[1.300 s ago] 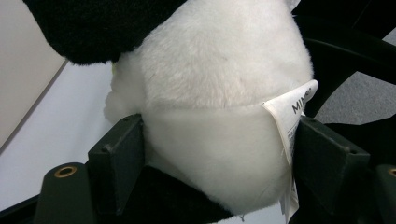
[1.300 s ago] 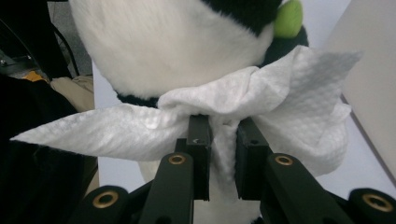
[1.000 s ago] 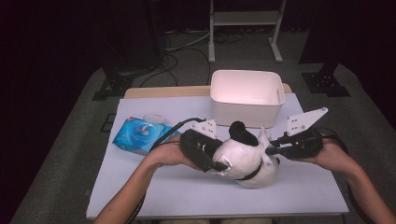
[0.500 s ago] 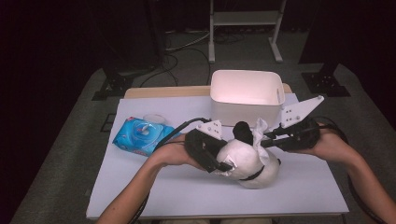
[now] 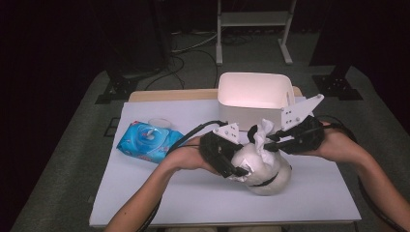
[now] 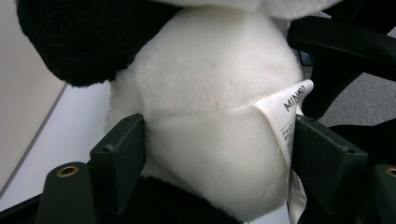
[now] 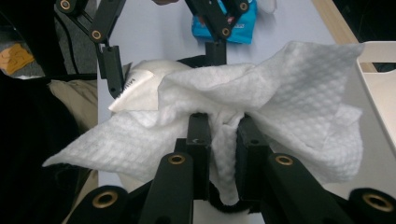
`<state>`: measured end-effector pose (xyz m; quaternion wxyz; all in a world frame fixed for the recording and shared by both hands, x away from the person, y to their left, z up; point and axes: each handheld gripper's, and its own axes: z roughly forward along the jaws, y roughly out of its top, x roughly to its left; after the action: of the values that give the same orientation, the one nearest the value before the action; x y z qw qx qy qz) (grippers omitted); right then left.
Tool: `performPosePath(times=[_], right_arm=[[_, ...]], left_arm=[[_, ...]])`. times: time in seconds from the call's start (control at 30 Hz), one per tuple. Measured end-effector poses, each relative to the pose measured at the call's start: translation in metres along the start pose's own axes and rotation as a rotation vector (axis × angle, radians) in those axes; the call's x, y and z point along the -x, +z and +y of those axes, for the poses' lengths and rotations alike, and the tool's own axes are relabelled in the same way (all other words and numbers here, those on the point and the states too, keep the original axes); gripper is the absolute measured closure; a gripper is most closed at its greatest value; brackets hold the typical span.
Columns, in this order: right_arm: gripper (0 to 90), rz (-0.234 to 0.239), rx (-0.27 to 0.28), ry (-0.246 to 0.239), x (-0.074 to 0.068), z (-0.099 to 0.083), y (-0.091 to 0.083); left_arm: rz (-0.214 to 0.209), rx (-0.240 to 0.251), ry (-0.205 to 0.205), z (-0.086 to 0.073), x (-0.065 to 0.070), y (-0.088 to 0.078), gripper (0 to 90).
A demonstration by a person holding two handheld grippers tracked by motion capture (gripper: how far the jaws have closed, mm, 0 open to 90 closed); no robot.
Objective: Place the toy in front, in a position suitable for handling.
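Both grippers work at the plush toy (image 5: pixel 263 166), a white-and-black stuffed animal lying on the white table (image 5: pixel 193 193) just in front of the white bin (image 5: pixel 254 94). On the toy's left side, the left gripper (image 5: pixel 232 166) has its jaws pressed against the white body, one pad on each flank, with the toy's sewn-in label (image 6: pixel 287 121) caught against one pad. On the toy's right side, the right gripper (image 5: pixel 270 145) pinches a crumpled white wipe (image 7: pixel 261 100) between nearly closed jaws, holding it just above the toy's top. Well to the toy's left lies a blue wipe pack (image 5: pixel 147 140), its lid flipped up.
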<state>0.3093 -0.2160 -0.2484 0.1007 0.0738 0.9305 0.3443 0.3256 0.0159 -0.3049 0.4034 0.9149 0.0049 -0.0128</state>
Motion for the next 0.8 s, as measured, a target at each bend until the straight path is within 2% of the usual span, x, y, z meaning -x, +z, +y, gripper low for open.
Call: performPosePath(times=[0.17,0.33,0.4,0.57,0.8], right_arm=[[77.7,0.007,-0.015,-0.016,-0.003,0.003,0.004],[78.2,-0.018,-0.036,-0.003,-0.003,-0.006,0.004],[78.2,-0.034,-0.04,0.011,-0.001,-0.011,0.002],[78.3,-0.039,-0.033,0.044,0.001,-0.023,-0.006],[78.3,-0.051,-0.018,0.088,0.002,-0.039,-0.015]], left_arm=[[0.006,-0.013,0.013,0.005,0.001,0.003,22.4],[0.022,0.013,0.008,0.005,0.001,-0.002,21.4],[0.033,0.018,0.002,0.005,0.0,-0.006,21.6],[0.056,0.022,-0.012,0.0,-0.002,-0.012,20.6],[0.06,0.029,-0.047,-0.011,-0.006,-0.012,19.4]])
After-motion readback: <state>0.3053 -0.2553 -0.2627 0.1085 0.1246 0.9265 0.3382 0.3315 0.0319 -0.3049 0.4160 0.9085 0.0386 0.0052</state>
